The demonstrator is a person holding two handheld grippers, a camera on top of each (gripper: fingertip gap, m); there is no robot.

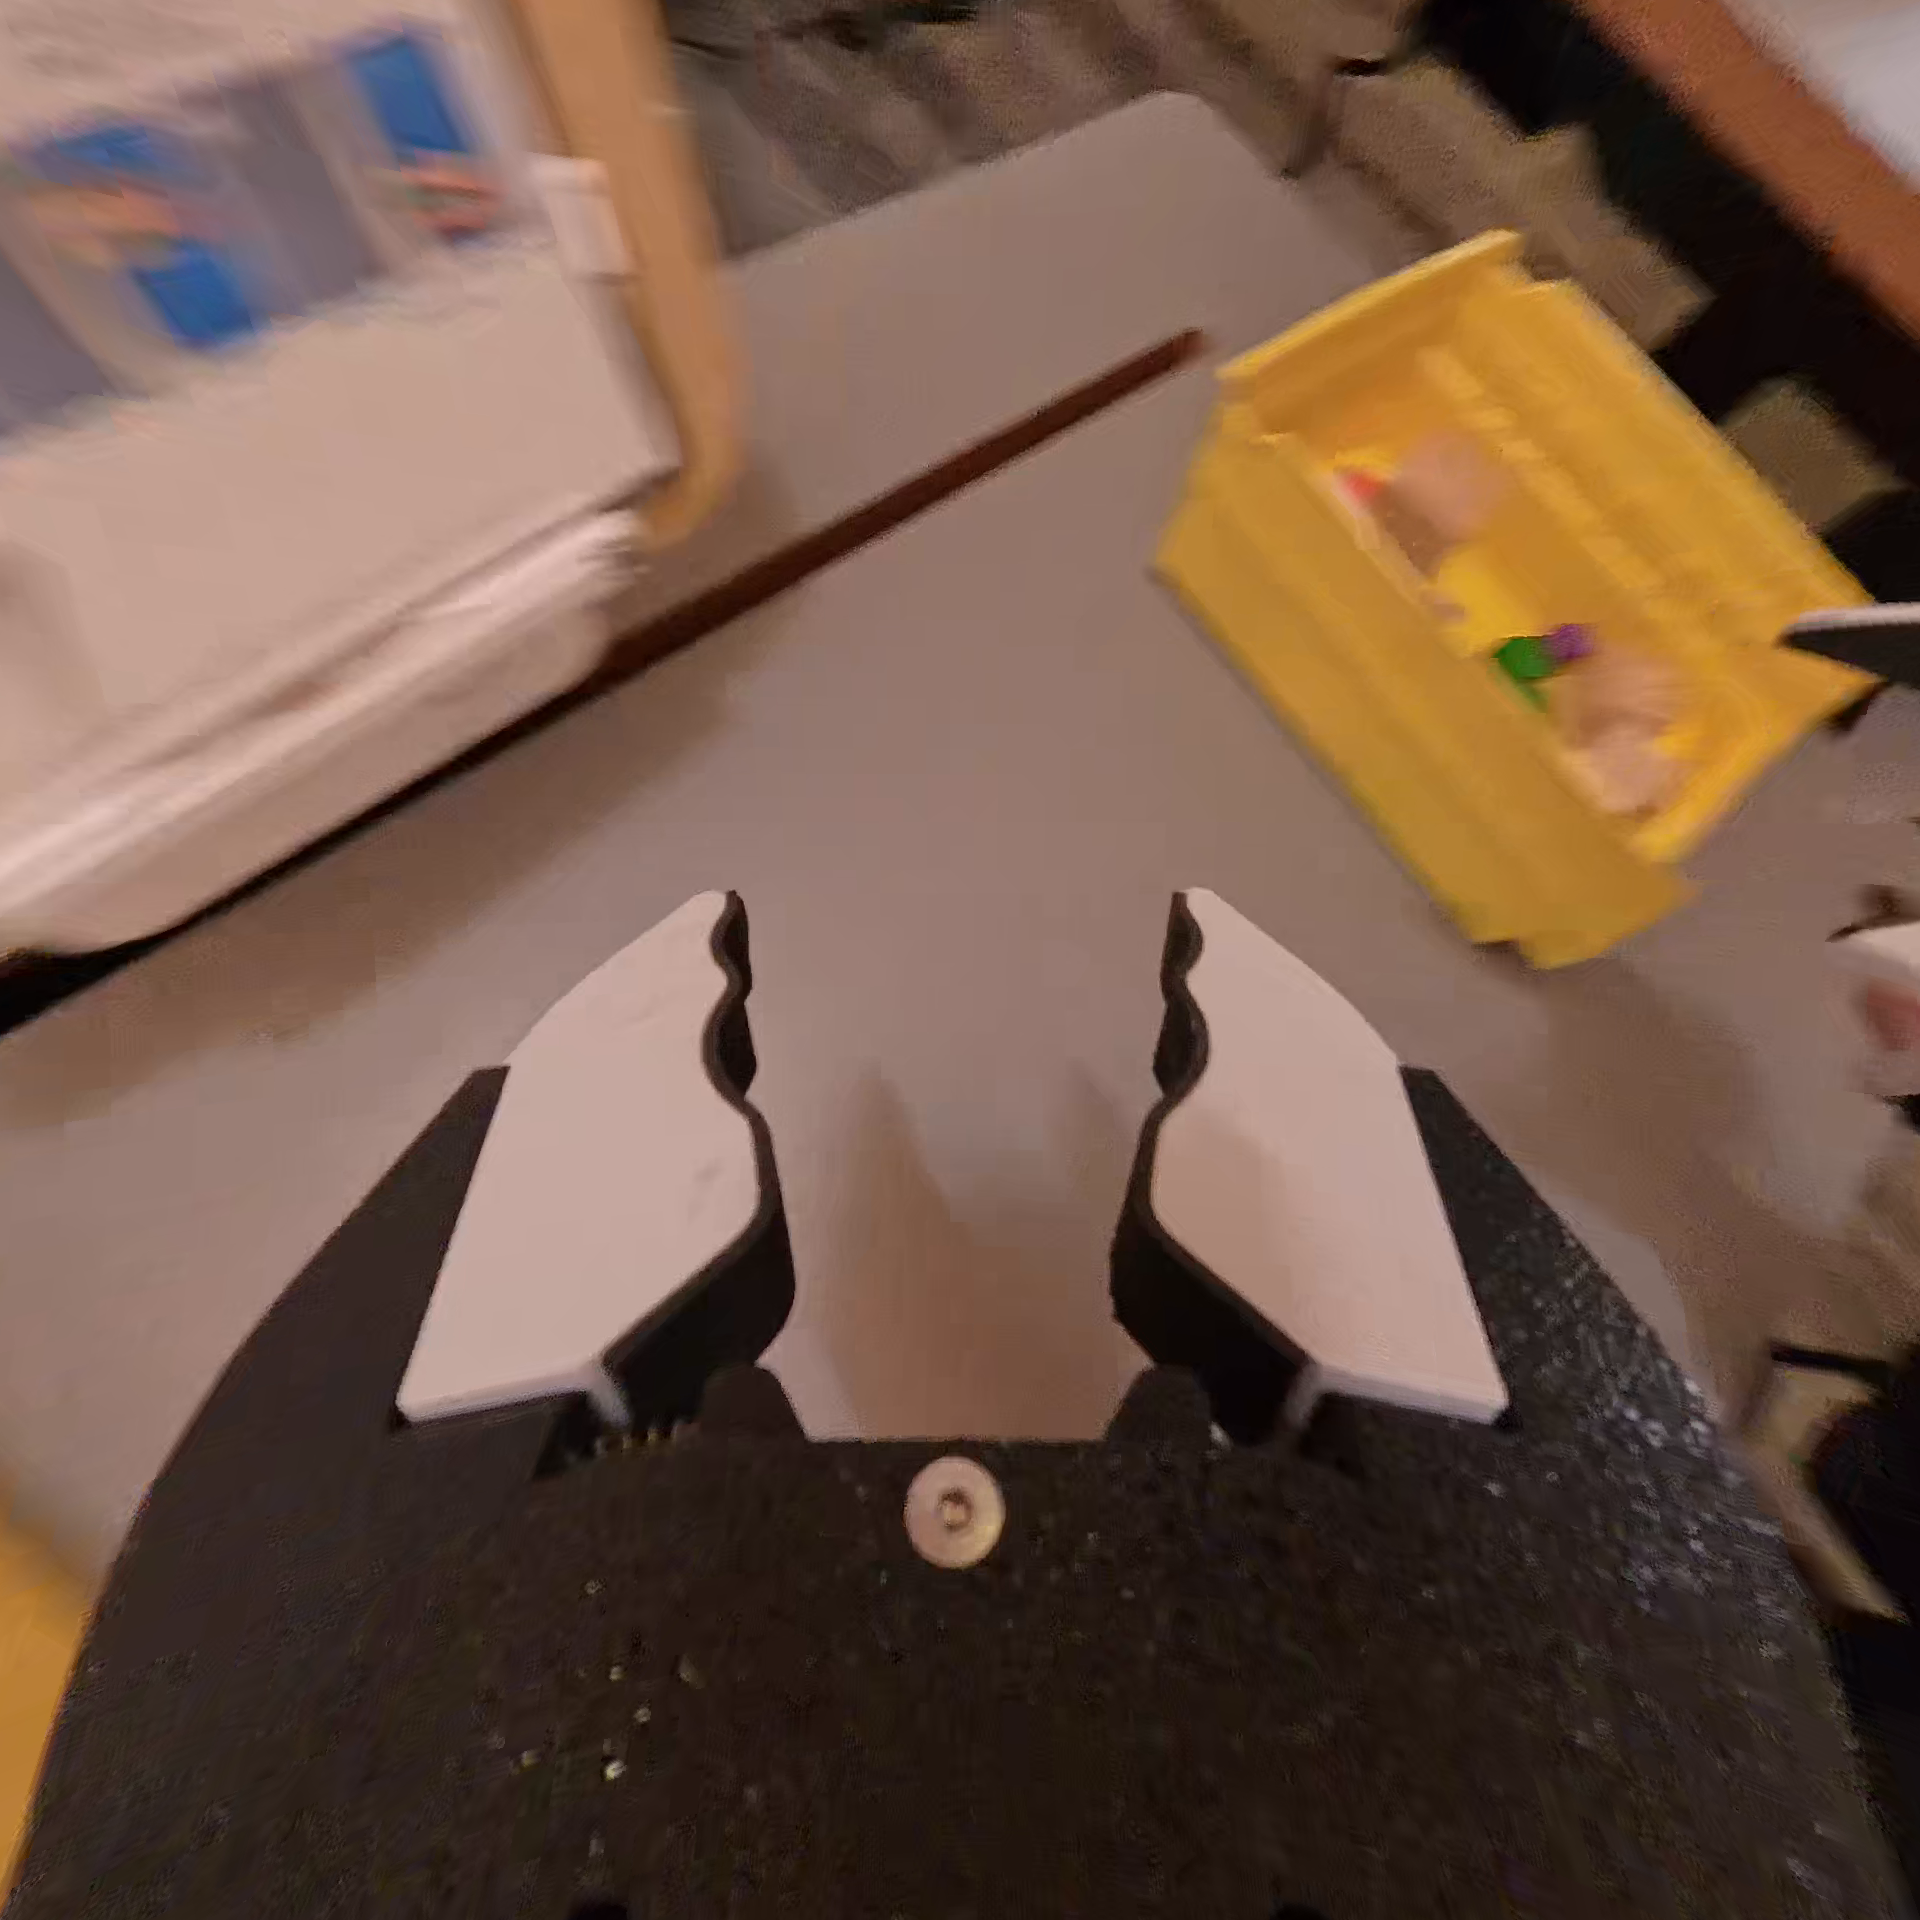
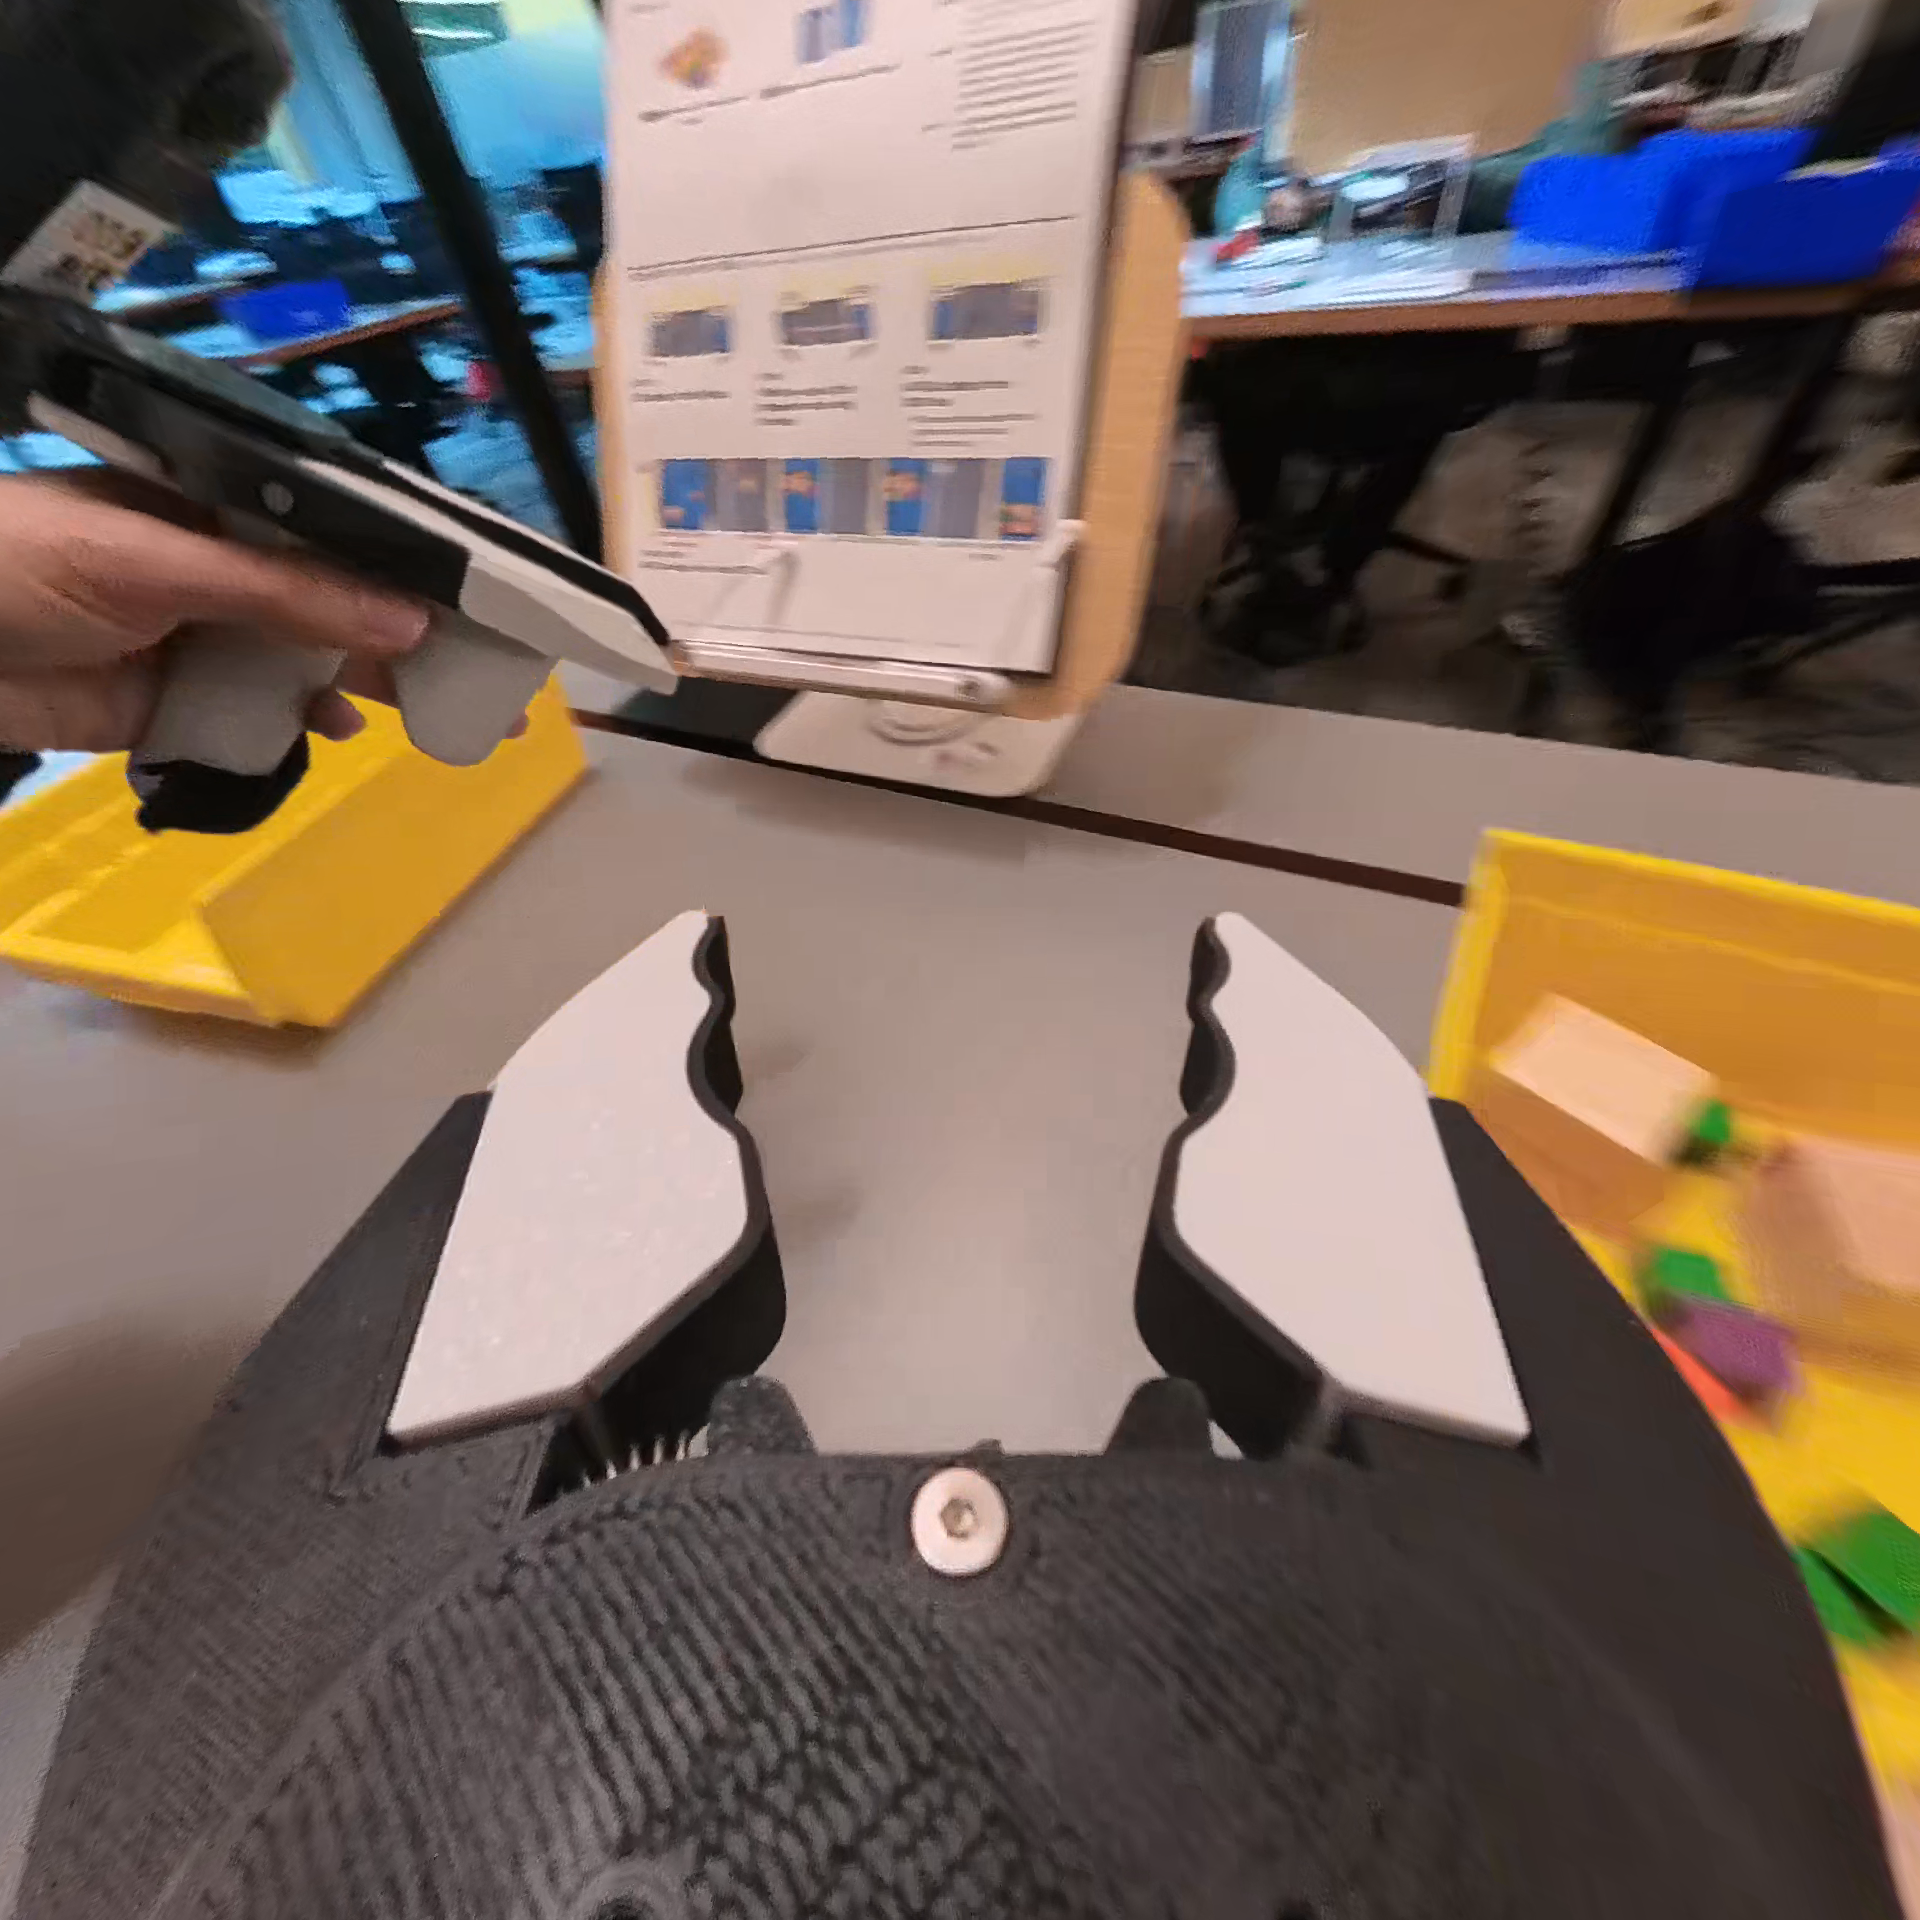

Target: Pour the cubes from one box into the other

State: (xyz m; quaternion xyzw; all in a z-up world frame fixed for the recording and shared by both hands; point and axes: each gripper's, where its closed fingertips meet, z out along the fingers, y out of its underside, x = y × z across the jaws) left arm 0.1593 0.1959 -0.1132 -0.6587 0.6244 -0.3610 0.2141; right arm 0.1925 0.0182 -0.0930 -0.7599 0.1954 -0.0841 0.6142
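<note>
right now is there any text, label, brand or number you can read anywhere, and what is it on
None can be read.
Instruction sheet on the stand behind the table: lines of print and picture captions, all too blurred.
Same sheet in the left wrist view: blurred.
Card at the upper left of the right wrist view: marks too small and blurred.
Both yellow boxes, both grippers: no markings visible.

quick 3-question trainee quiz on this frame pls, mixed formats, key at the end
1. True or false: the left gripper holds a cube.
2. Which yellow box holds the cubes? A) the box on the right B) the box on the left
3. Fill in: both grippers hang over the grey ____.

Key: 1 false, its fingers are apart with nothing between them, as on the right gripper. 2 A. 3 table.
</note>
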